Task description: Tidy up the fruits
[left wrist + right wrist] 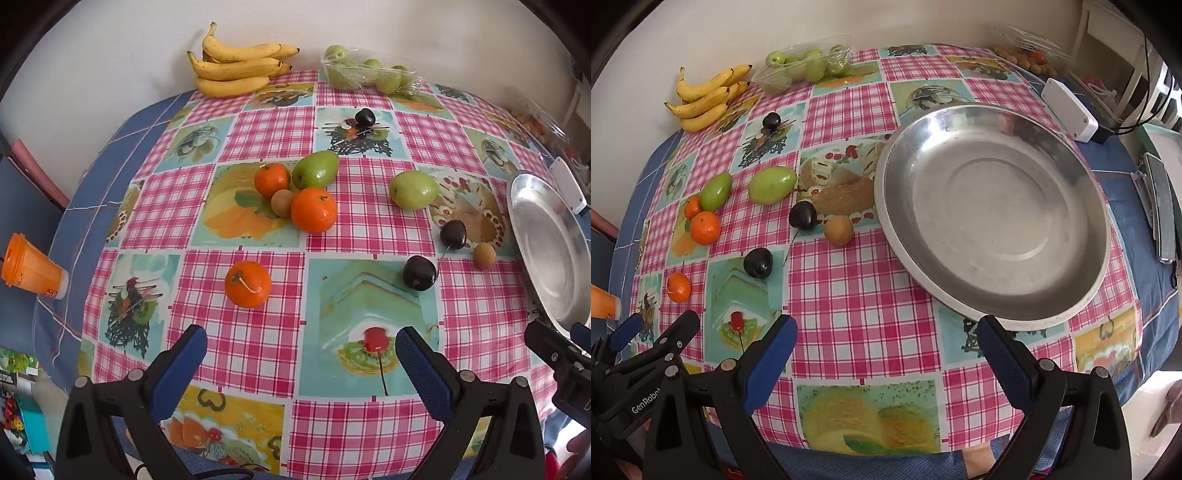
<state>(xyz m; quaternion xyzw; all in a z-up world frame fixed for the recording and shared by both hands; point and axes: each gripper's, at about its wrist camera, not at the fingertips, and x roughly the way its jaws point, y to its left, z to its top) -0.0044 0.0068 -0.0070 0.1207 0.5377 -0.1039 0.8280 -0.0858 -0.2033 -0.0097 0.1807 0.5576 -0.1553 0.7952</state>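
Note:
Loose fruit lies on the checked tablecloth. Three oranges (248,284) (313,210) (272,179), two green fruits (315,169) (414,189), two small brown fruits (282,202) (484,254) and three dark plums (419,273) (453,234) (365,117) are spread out. A round steel bowl (960,155) stands empty at the right. My left gripper (301,341) hovers open over the cloth, nearer than the closest orange. My right gripper (886,330) is open too, above the cloth just in front of the bowl's near rim. Neither holds anything.
Bananas (236,64) and a bag of green fruit (369,72) lie at the back by the wall. An orange cup (31,267) lies at the left. A white box (1069,109), a bag of small fruit (1027,55) and a flat device (1161,206) sit right of the bowl.

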